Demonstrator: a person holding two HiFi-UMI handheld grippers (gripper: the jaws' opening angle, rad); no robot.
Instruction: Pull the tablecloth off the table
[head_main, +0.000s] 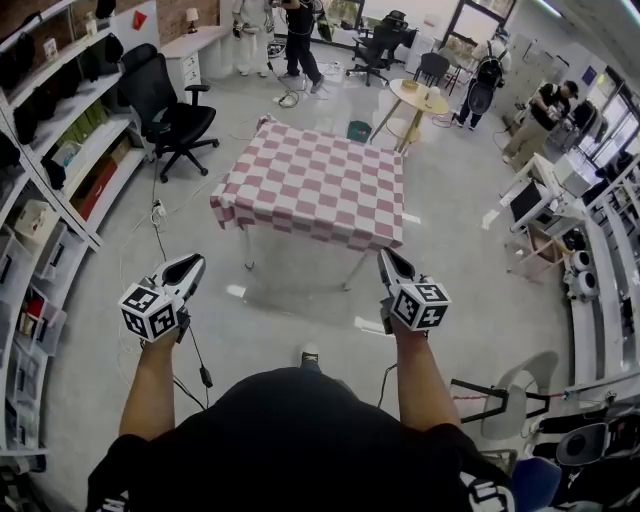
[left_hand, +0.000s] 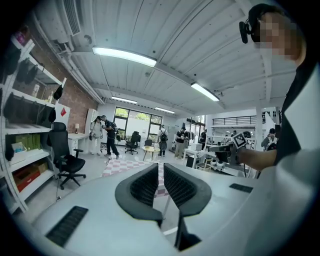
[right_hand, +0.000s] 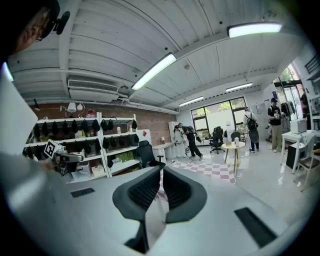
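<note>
Forearms in short black sleeves hold the left gripper (head_main: 192, 263) and the right gripper (head_main: 386, 256) out level. Each pair of jaws is drawn nearly together, leaving only a thin slit with nothing in it. Ahead of both jaw pairs, well apart from their tips and between their lines, the pink-and-white checked tablecloth (head_main: 315, 185) lies spread over the table (head_main: 248, 252), its edges hanging down. A black office chair (head_main: 165, 110) stands beyond and outward of the left jaws.
</note>
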